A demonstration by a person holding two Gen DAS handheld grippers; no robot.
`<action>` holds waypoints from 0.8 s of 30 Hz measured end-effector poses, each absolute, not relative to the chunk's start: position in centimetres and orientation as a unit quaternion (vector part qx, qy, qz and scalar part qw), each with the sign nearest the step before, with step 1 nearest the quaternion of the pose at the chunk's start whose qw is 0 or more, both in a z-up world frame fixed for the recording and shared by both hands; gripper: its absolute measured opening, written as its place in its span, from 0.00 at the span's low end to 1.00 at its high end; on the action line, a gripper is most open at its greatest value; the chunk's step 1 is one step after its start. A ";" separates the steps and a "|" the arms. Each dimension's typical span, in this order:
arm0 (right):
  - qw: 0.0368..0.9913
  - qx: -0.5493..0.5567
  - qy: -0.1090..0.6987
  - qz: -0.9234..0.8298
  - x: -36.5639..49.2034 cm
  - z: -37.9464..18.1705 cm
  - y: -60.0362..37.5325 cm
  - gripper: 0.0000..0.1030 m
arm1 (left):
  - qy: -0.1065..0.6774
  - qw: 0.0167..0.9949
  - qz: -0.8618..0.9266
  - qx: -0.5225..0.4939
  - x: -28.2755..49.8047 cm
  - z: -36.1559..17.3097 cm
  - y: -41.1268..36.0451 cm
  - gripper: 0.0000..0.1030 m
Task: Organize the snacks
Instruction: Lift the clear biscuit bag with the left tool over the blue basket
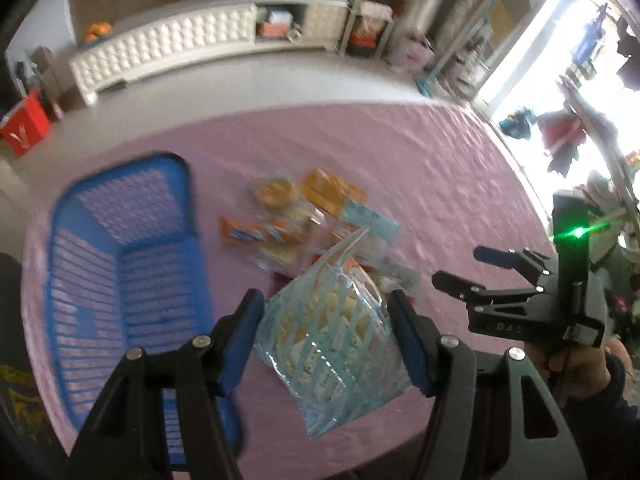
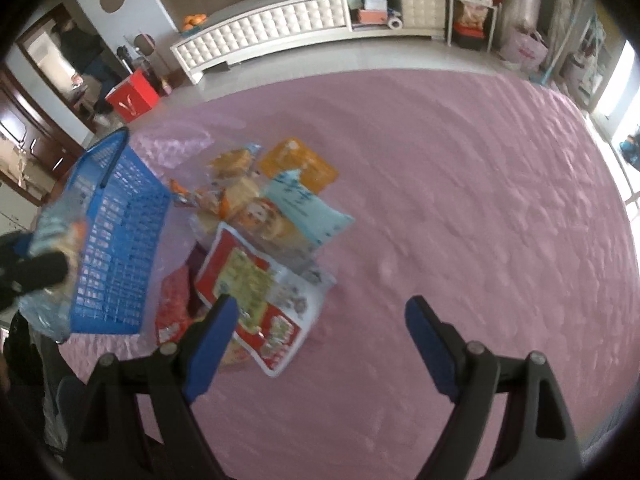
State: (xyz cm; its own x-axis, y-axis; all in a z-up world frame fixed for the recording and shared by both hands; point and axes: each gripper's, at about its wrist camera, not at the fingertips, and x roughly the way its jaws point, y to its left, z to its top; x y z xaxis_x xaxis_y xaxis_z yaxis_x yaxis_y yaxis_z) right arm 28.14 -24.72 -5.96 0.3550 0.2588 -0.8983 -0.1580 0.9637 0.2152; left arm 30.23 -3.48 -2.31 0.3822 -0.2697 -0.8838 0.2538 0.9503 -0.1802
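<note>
Only right view shows red packet [image 2: 256,300] beneath open right claw [image 2: 320,344].

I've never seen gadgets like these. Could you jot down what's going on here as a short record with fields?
Setting: round table under a pink quilted cloth
Container: blue slotted plastic basket, seemingly empty
Left gripper: closed on a light-blue clear plastic packet of biscuits, lifted above the cloth
Right gripper: open, holding nothing, above the cloth
Still on the table: a loose heap of snack packets, including a red and white printed bag and an orange flat packet
Progress: packet not yet in the basket
</note>
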 end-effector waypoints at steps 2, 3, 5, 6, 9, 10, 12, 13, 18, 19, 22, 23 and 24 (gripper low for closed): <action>0.823 0.044 0.552 0.127 28.7 -5.9 -23.7 0.86 | 0.525 0.839 -0.145 -0.015 30.2 -1.8 -2.0 0.60; 0.822 0.046 0.553 0.129 29.2 -6.0 -23.0 0.86 | 0.523 0.841 -0.138 -0.021 30.4 -1.7 -1.0 0.60; 0.823 0.042 0.551 0.130 29.8 -6.1 -21.9 0.86 | 0.523 0.844 -0.120 -0.030 30.8 -1.9 0.7 0.60; 0.826 0.034 0.548 0.128 30.2 -6.1 -21.2 0.86 | 0.524 0.845 -0.105 -0.034 31.1 -2.2 1.8 0.60; 0.831 0.006 0.543 0.120 31.4 -6.6 -19.4 0.86 | 0.530 0.844 -0.062 -0.053 32.4 -4.0 4.7 0.60; 0.830 0.002 0.545 0.118 31.8 -6.9 -18.9 0.86 | 0.532 0.843 -0.054 -0.059 32.5 -4.6 5.3 0.60; 0.827 -0.001 0.550 0.118 32.6 -7.6 -18.4 0.86 | 0.538 0.839 -0.041 -0.072 32.9 -5.9 6.6 0.60; 0.824 -0.007 0.555 0.117 33.0 -8.1 -18.1 0.86 | 0.541 0.836 -0.035 -0.078 33.2 -6.5 7.2 0.60; 0.811 -0.044 0.574 0.101 35.3 -11.1 -17.0 0.86 | 0.574 0.813 -0.005 -0.099 34.8 -9.6 9.2 0.60; 0.806 -0.050 0.582 0.098 35.9 -12.0 -16.8 0.86 | 0.578 0.810 -0.002 -0.098 35.0 -10.2 9.3 0.60; 0.794 -0.054 0.597 0.097 37.0 -13.7 -16.6 0.86 | 0.587 0.804 -0.003 -0.096 35.5 -11.1 9.2 0.60; 0.797 -0.057 0.594 0.098 37.2 -14.0 -16.4 0.87 | 0.590 0.802 0.000 -0.094 35.5 -11.4 9.3 0.60; 0.799 -0.064 0.589 0.100 37.2 -14.1 -16.3 0.87 | 0.592 0.801 0.005 -0.089 35.5 -11.3 9.0 0.60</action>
State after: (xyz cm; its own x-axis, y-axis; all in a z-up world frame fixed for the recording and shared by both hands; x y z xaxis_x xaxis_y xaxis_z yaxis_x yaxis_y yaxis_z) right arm 37.24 -16.29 -14.13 0.2850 0.0837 -0.9549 -0.2358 0.9717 0.0148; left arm 35.49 9.02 -11.33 0.2992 -0.0976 -0.9492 -0.1139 0.9840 -0.1371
